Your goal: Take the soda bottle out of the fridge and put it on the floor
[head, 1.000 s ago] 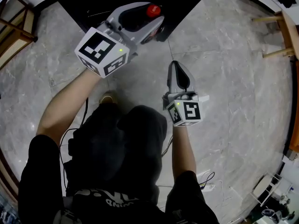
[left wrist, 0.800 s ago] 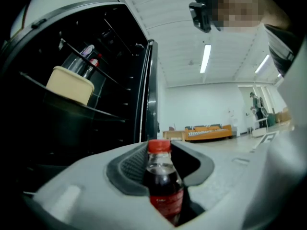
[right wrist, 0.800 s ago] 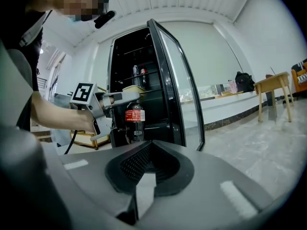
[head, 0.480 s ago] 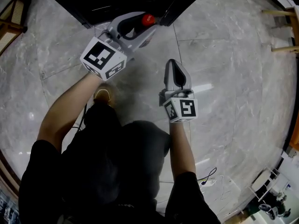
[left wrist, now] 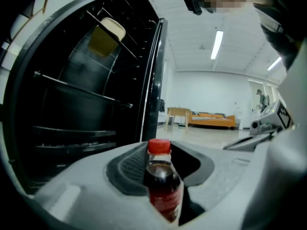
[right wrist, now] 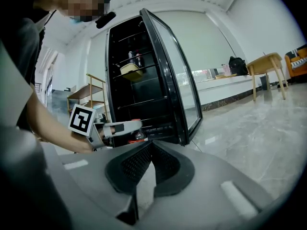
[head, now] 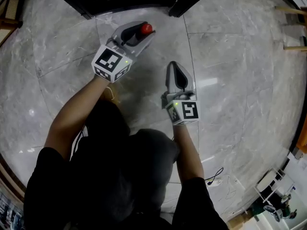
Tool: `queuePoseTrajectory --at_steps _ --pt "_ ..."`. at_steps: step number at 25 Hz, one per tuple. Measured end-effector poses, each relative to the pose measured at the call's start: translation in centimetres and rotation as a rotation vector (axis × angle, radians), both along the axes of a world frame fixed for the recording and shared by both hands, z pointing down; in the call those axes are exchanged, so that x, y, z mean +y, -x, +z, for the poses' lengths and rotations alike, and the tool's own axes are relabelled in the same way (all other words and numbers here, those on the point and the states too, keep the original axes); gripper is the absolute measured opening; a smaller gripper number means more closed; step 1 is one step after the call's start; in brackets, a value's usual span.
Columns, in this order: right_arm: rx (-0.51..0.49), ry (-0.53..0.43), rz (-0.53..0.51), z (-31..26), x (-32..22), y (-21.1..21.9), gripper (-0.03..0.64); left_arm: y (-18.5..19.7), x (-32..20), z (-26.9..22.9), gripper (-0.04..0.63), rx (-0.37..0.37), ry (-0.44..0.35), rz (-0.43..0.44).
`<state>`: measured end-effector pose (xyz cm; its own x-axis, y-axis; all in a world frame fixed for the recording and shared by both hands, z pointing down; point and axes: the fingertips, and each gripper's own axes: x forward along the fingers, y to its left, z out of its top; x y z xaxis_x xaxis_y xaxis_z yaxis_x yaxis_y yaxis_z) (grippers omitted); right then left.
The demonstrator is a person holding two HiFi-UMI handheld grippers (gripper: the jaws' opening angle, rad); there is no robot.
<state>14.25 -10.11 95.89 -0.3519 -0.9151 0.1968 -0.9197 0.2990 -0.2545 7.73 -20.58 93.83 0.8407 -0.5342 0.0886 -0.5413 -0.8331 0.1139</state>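
Red-capped soda bottle (left wrist: 162,183): dark drink inside, upright between my left jaws. It is out of the fridge and over the tiles, just in front of the open cabinet.
Left gripper (head: 138,32): closed on the bottle at a narrow setting, pads against its body below the cap, pointing about level.
Right gripper (right wrist: 152,146): jaws together with nothing between them, held beside the left one over the floor.
Fridge (right wrist: 136,80): black, with wire shelves showing. Its glass door (right wrist: 175,75) stands swung open to the right.
Floor (head: 230,95): grey marble tile, bare around both tools.
Contact: I cannot tell whether the bottle's base meets the tile, because the gripper body hides it from the head view.
Step in hand: as I judge it, the bottle is out and I am on the set-down.
Next move: seat the base flat on the tile with the bottle vertical, and spread the jaws only once its weight rests. Then I would draw the gripper straight back so the pads do not tip it.
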Motion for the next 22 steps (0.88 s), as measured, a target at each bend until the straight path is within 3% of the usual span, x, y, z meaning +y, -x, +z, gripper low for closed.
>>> queuePoseTrajectory --at_steps 7,15,22 --pt "0.004 0.079 -0.050 1.7 -0.2 0.8 -0.005 0.2 -0.5 4.5 0.145 -0.062 0.039 -0.032" --pt "0.015 0.056 -0.040 2.5 -0.6 0.4 -0.005 -0.7 0.4 5.0 0.146 -0.116 0.008 0.008" --pt "0.003 0.075 -0.010 2.8 -0.3 -0.3 -0.005 -0.9 0.2 5.1 0.150 -0.112 0.009 0.004"
